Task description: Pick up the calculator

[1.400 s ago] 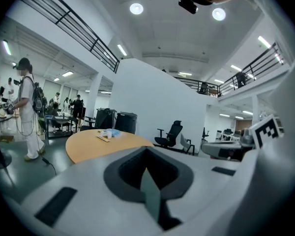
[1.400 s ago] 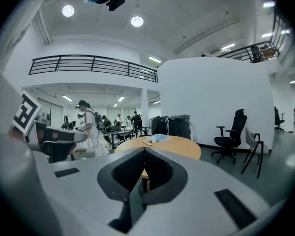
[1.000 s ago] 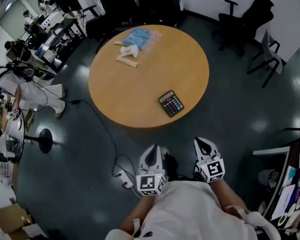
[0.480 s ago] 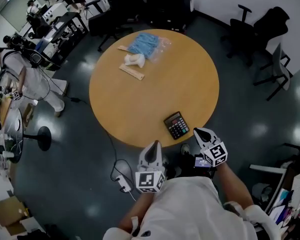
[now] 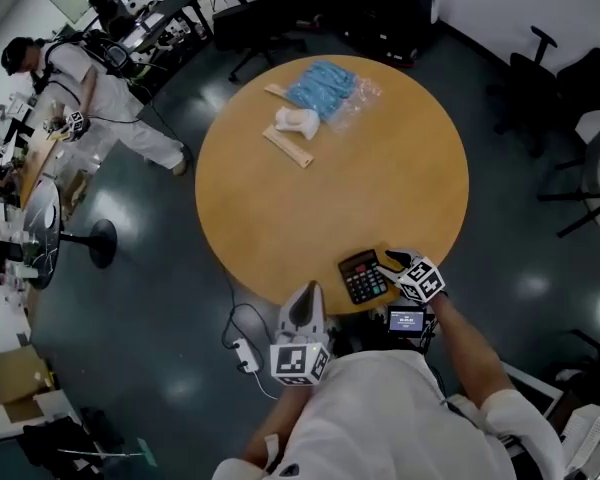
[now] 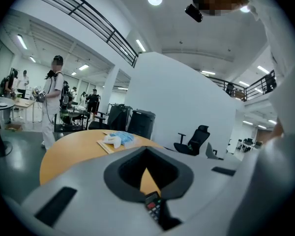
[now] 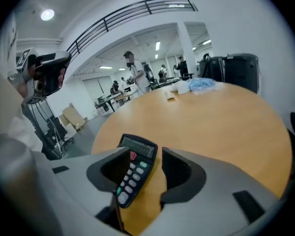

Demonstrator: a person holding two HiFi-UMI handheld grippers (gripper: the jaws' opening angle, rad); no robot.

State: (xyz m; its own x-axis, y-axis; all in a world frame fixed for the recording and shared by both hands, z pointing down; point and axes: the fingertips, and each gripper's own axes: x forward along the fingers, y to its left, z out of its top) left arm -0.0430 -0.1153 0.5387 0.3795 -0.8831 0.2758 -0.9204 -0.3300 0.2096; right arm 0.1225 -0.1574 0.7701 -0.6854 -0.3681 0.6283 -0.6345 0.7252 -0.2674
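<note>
The right hand-held gripper (image 5: 392, 259) is straddling a black desk calculator (image 5: 364, 276), its jaws standing wide apart with nothing yet clamped between them. The calculator is lying flat at the near edge of a round wooden table (image 5: 310, 198), its display facing the far side and its keys running back between the two jaws, as the right gripper view shows. The left gripper (image 5: 302, 308) is hanging off the table's near edge, just left of the calculator, with its jaws together and empty.

The step in hand appears to be the grasp itself. To do it well, the jaws probably need to be sitting low enough to catch the thin sides of the case rather than sliding over the keys. They should also be centred along its length so it is not tipping on the lift. With the calculator lying so close to the edge, an off-centre squeeze could be nudging it towards the floor.
</note>
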